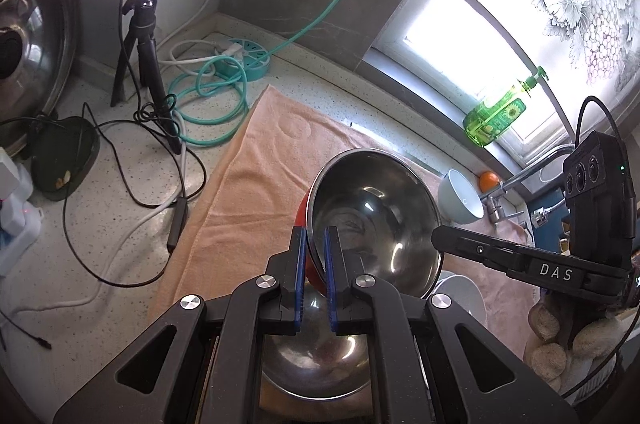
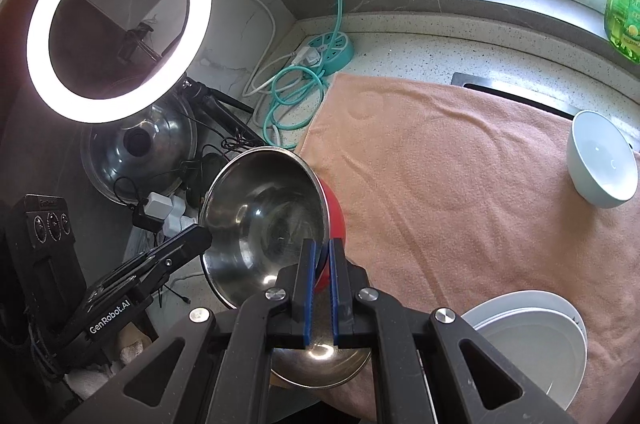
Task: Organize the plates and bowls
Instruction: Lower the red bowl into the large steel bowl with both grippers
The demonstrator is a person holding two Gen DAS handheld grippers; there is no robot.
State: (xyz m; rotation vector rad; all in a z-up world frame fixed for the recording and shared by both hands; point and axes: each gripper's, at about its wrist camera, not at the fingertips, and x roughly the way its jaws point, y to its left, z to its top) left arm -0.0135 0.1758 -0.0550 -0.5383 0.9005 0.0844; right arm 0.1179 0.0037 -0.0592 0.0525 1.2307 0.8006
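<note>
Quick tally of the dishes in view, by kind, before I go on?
Steel bowls: 2, a red-sided steel bowl held tilted by both hand-held grippers, and a second steel bowl below it
Pale ceramic bowl: 1
White plates: a stack, count unclear
Total bowls: 3

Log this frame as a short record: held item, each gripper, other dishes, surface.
held: steel bowl with red outside, tilted, gripped at opposite rims
left gripper: shut on rim
right gripper: shut on rim
other dishes: white bowl and white plates, apart on the towel
surface: peach towel on speckled counter
</note>
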